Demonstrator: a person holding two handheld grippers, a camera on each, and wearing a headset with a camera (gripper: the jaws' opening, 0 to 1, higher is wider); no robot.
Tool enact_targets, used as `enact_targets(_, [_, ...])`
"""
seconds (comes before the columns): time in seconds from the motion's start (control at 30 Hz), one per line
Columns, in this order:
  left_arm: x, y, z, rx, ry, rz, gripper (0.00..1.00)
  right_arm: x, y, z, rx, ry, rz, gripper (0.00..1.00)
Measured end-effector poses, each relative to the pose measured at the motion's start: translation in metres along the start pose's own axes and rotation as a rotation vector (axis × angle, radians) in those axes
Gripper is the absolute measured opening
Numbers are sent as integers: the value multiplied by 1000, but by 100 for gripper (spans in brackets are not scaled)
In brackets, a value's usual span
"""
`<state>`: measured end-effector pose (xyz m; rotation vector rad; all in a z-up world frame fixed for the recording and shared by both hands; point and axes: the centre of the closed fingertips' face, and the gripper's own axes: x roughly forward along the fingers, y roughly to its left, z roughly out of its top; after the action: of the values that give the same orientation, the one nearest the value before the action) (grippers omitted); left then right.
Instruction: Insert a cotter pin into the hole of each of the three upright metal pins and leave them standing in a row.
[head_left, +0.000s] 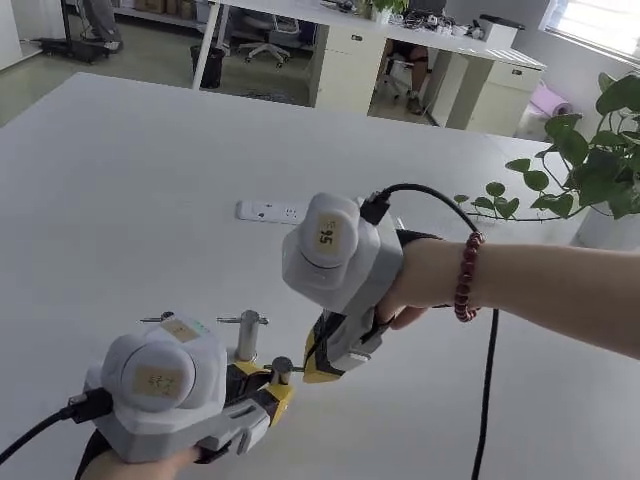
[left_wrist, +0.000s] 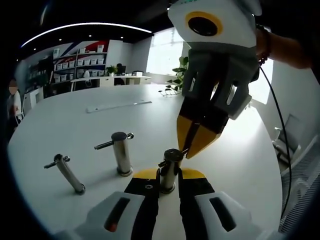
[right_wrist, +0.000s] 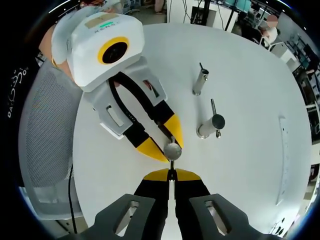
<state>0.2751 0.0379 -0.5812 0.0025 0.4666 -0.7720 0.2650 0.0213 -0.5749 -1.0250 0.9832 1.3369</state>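
Three upright metal pins stand in a row on the white table (head_left: 120, 200). The two far ones (left_wrist: 121, 152) (left_wrist: 67, 172) each carry a cotter pin through the head. The third metal pin (left_wrist: 170, 167) (right_wrist: 172, 149) stands between the jaws of my left gripper (left_wrist: 169, 174) (head_left: 272, 385), which is shut on its shaft. My right gripper (right_wrist: 171, 175) (head_left: 318, 365) comes in from the other side. It is shut on a thin cotter pin (right_wrist: 171, 166) whose tip is at this pin's head. A short stub (left_wrist: 161, 163) shows on the far side of the head.
A white power strip (head_left: 270, 211) lies further back on the table. A potted plant (head_left: 590, 170) stands at the right edge. The right gripper's black cable (head_left: 488, 380) trails toward me. Desks and chairs stand beyond the table.
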Motion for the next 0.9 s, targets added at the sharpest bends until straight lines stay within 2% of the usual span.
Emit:
enact_targets(0.33, [1,1,-1,-43,-14,14,13,1,-1,10,-14,-36,-12,0])
enact_targets(0.43, [1,1,-1,-49,-13,18,13,0,-2,13,-28,-62,-20,0])
enact_targets(0.5, [1,1,-2,-57,-12,19,13,-5,-3,17,-34,-98,-27,4])
enact_targets(0.57, [1,1,-2,-57,-11,22,13,-11,-4,20,15,-140,-20,9])
enact_targets(0.73, [1,1,-2,-80,-11,31,13,-16,-8,15,31,-150,-29,9])
enact_targets(0.9, [2,2,-2,-78,-14,41,13,-13,-4,6,44,-136,-22,6])
